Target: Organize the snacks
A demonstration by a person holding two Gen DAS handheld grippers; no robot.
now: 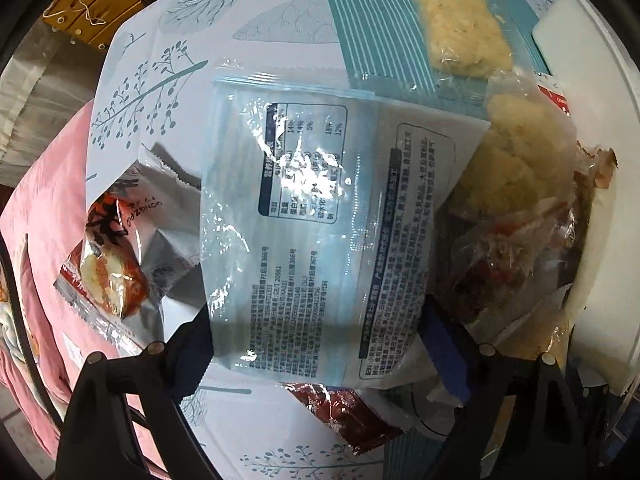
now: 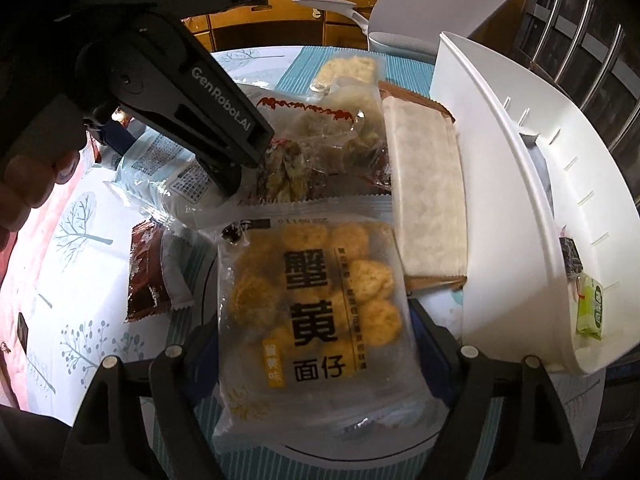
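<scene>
Tongs (image 1: 316, 344) straddle blue snack packet (image 1: 312, 216)

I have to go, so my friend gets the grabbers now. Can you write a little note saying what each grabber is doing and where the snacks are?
Left gripper: points down with the pale blue packet between its fingers; a firm grip is not clear.
Right gripper: has the yellow snack-ball packet between its fingers.
Snacks: most lie in a pile on the tablecloth, including a long white-filled pack beside the white bin.
Done: a green-wrapped snack and a dark packet lie in the bin.
Left: probably move the rest into the bin.
</scene>
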